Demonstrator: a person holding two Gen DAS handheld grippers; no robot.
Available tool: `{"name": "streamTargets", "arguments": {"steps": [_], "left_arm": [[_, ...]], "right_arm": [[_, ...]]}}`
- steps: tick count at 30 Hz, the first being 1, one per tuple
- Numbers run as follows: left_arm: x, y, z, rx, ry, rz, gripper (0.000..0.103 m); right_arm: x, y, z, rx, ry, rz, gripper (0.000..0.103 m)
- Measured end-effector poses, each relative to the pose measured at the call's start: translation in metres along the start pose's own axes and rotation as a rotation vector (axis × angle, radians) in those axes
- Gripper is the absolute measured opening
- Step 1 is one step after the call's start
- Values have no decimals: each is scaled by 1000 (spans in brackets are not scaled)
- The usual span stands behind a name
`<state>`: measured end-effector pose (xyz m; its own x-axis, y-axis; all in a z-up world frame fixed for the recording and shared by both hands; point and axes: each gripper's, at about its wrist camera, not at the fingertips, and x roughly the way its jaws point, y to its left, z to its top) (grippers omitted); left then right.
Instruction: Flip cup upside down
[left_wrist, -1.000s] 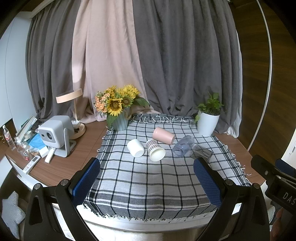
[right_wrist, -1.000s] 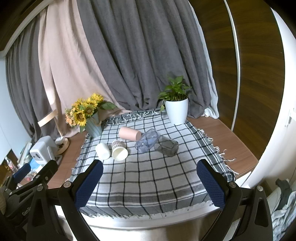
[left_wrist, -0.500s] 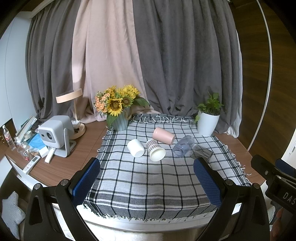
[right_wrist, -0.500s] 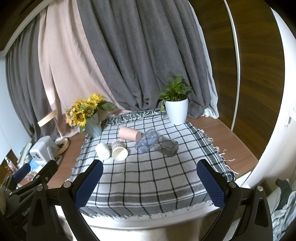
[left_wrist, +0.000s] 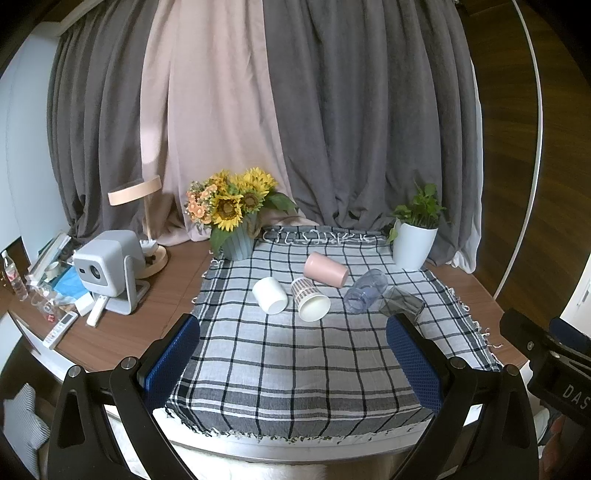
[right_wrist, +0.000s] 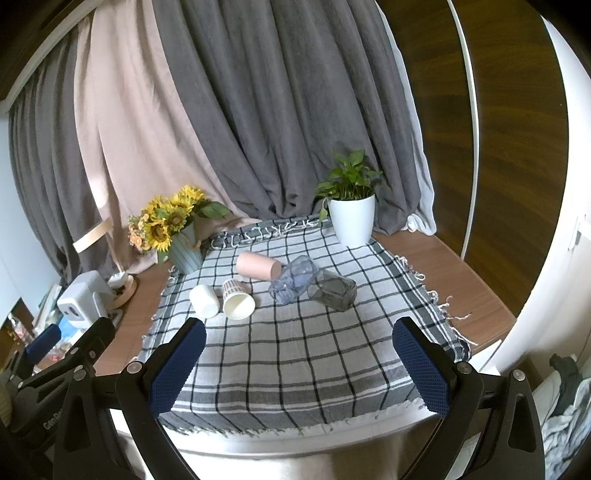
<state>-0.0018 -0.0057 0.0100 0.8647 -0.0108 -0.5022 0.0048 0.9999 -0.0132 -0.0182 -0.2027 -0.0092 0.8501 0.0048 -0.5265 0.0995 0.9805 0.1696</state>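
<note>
Several cups lie on their sides on a checked cloth (left_wrist: 295, 362) (right_wrist: 295, 354): a white cup (left_wrist: 270, 295) (right_wrist: 204, 301), a patterned paper cup (left_wrist: 309, 299) (right_wrist: 237, 299), a pink cup (left_wrist: 325, 269) (right_wrist: 257, 266), a clear bluish cup (left_wrist: 365, 291) (right_wrist: 294, 280) and a dark glass (left_wrist: 402, 302) (right_wrist: 332, 291). My left gripper (left_wrist: 293, 363) is open and empty above the cloth's near edge. My right gripper (right_wrist: 298, 365) is open and empty, also near the front edge, well short of the cups.
A sunflower vase (left_wrist: 236, 221) (right_wrist: 177, 236) stands at the cloth's back left, a white potted plant (left_wrist: 415, 240) (right_wrist: 351, 218) at the back right. A projector (left_wrist: 110, 266), a lamp (left_wrist: 140, 221) and small items crowd the left side of the wooden table.
</note>
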Motion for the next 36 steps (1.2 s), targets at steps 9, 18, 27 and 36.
{"name": "streamTargets", "arguments": {"steps": [9,18,27,36], "left_arm": [[18,-1,2,11,15,-11,103],[28,3,6,5,20,-9,103],[39,0,7,23,37,-3,103],[108,-33,-19,4,238,40,103]], "right_arm": [[10,-6,3,12,14,-13,102],[25,-1,6,9,26,-6,102],[31,4,8,1,29,-12,102],[96,-29,10,-1,234,-48,102]]}}
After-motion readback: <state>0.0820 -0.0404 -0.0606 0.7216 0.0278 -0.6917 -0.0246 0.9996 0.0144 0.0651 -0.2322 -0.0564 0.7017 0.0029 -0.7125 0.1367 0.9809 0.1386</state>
